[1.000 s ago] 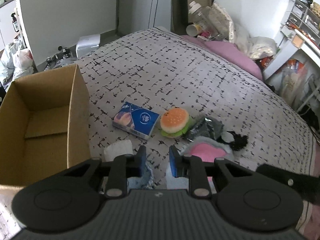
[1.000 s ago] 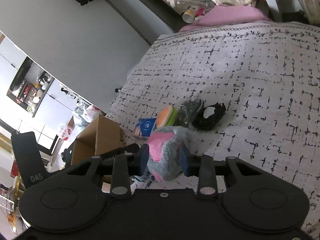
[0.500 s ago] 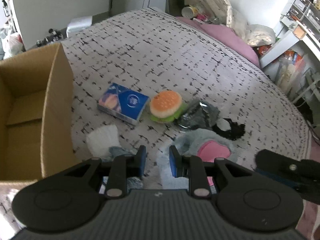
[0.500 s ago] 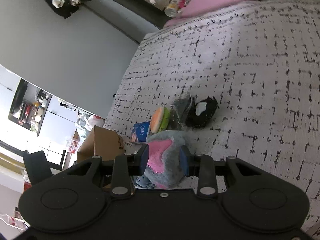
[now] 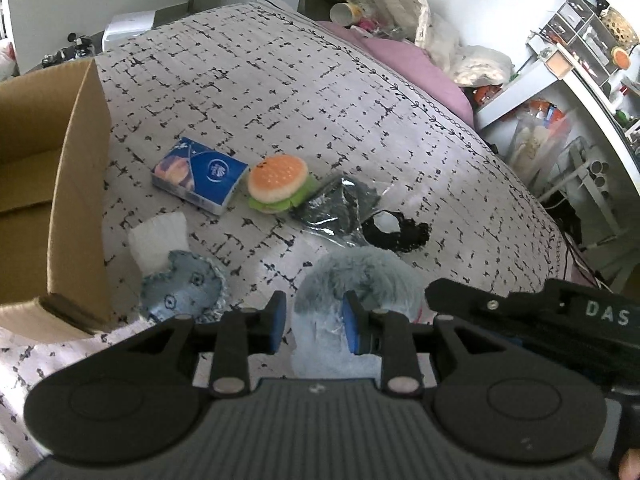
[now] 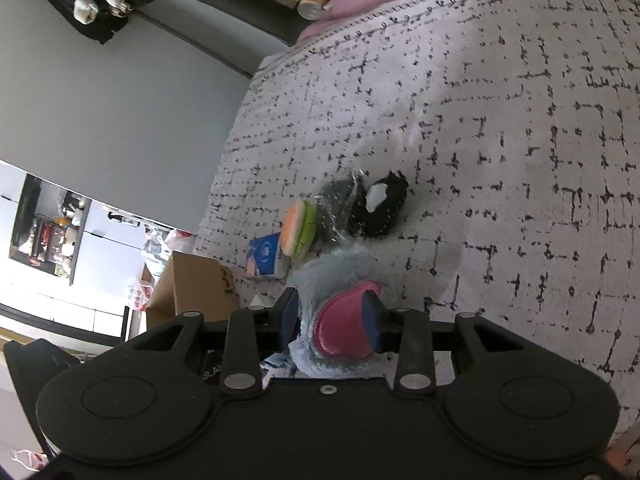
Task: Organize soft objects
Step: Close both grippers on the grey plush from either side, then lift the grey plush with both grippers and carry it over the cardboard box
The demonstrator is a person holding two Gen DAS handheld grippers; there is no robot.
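My right gripper (image 6: 331, 318) is shut on a fluffy grey plush with a pink patch (image 6: 344, 328), held just above the bed. The same plush (image 5: 360, 276) shows in the left wrist view, right in front of my left gripper (image 5: 314, 322), which is open with part of the grey plush between its pads. On the bed lie a denim pouch (image 5: 182, 292), a white cloth (image 5: 160, 238), a blue tissue pack (image 5: 198, 176), a burger plush (image 5: 278, 182), a dark plastic bag (image 5: 340, 212) and a black-and-white soft item (image 5: 394, 230). An open cardboard box (image 5: 60, 184) stands at the left.
The patterned bedspread (image 5: 280, 80) stretches away to a pink pillow (image 5: 408, 68) with bottles and bags behind it. A cluttered white shelf (image 5: 560, 80) stands to the right of the bed. A grey wall (image 6: 120, 100) runs along the bed's far side.
My left gripper has drawn back and shifted, so the box slid left and the denim pouch came into full view. The right gripper has carried the grey plush in front of the left gripper.
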